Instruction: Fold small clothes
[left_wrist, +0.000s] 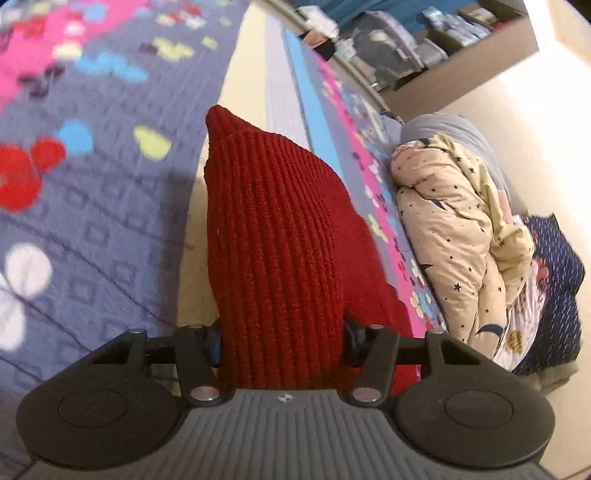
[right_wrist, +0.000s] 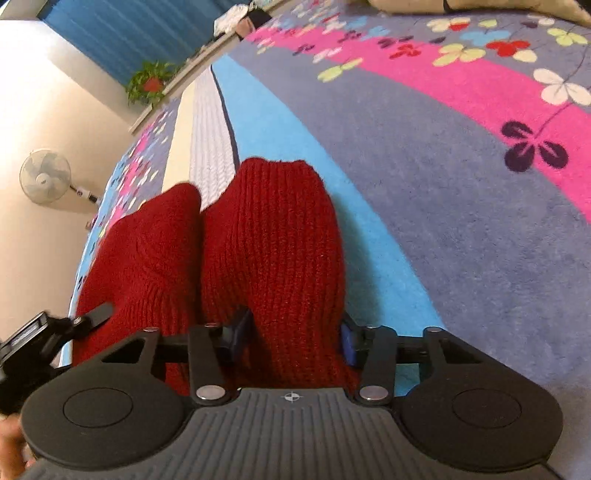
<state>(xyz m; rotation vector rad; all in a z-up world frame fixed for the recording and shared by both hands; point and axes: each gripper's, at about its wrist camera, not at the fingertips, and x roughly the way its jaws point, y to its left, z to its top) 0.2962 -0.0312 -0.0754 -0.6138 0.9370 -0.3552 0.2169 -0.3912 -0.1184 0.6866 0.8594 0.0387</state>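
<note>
A dark red ribbed knit garment (left_wrist: 277, 236) fills the middle of the left wrist view and bulges up between the fingers. My left gripper (left_wrist: 282, 347) is shut on it and holds a fold of it above the bed. In the right wrist view the same red garment (right_wrist: 273, 251) hangs in two humps. My right gripper (right_wrist: 293, 336) is shut on its right hump. The left gripper's black body (right_wrist: 33, 343) shows at the left edge, touching the garment's other side. The fingertips of both grippers are hidden in the knit.
Below lies a quilted bedspread (right_wrist: 443, 206) with pink, blue and cream stripes and a clover print. A bunched cream star-print blanket (left_wrist: 454, 229) lies at the right of the bed. A standing fan (right_wrist: 44, 176) and a potted plant (right_wrist: 149, 83) stand by the wall.
</note>
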